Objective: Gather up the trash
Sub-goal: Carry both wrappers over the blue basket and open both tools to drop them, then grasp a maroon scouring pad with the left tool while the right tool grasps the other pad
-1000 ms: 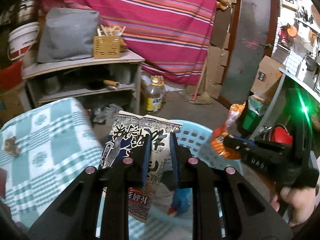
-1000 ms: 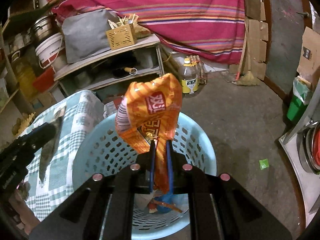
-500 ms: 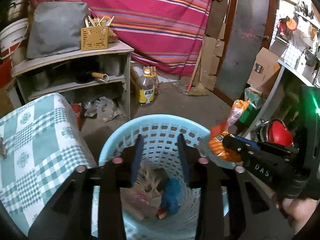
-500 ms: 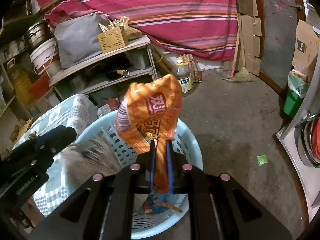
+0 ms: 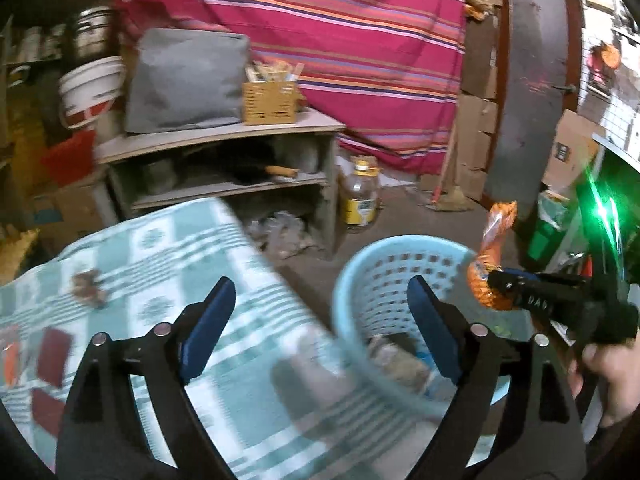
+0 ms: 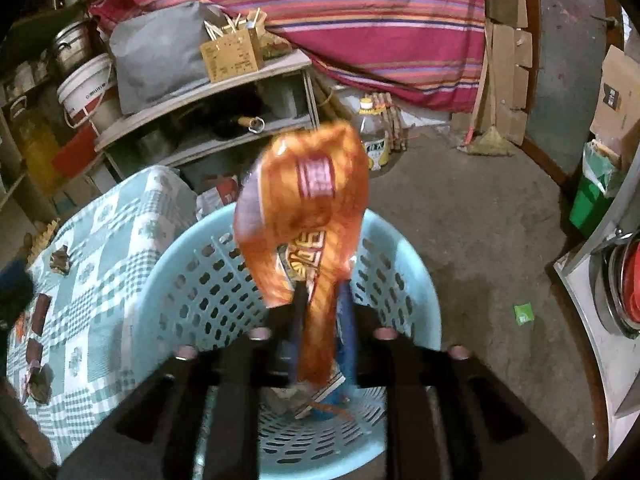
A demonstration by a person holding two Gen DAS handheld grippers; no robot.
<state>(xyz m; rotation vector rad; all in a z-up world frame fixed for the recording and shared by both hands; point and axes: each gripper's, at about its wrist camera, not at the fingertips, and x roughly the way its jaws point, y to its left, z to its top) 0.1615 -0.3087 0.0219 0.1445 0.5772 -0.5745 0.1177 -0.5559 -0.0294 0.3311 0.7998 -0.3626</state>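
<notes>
Right now my crinkled orange snack wrapper (image 6: 316, 216) stands up between the blue pads of my right gripper (image 6: 322, 312), directly above the pale blue perforated plastic basket (image 6: 400, 256) — I hold it there so it falls straight in. Those jaws are opening with the wrapper's tail between them; motion blur hides whether the pads press on it, so I cannot tell if I have let go. At the bottom of the basket lie other bits of trash, a blue scrap and some paper among them. My left gripper (image 5: 320, 312) is empty, its jaws opening wide, and it points at the edge where the basket stands just beside the green-and-white checked tablecloth (image 5: 168, 264). On that cloth I see more small brown and red scraps (image 5: 86, 286), which I judge are my next pickings. Behind stand a wooden shelf unit (image 5: 224, 132) and a striped red cloth (image 5: 360, 40).
</notes>
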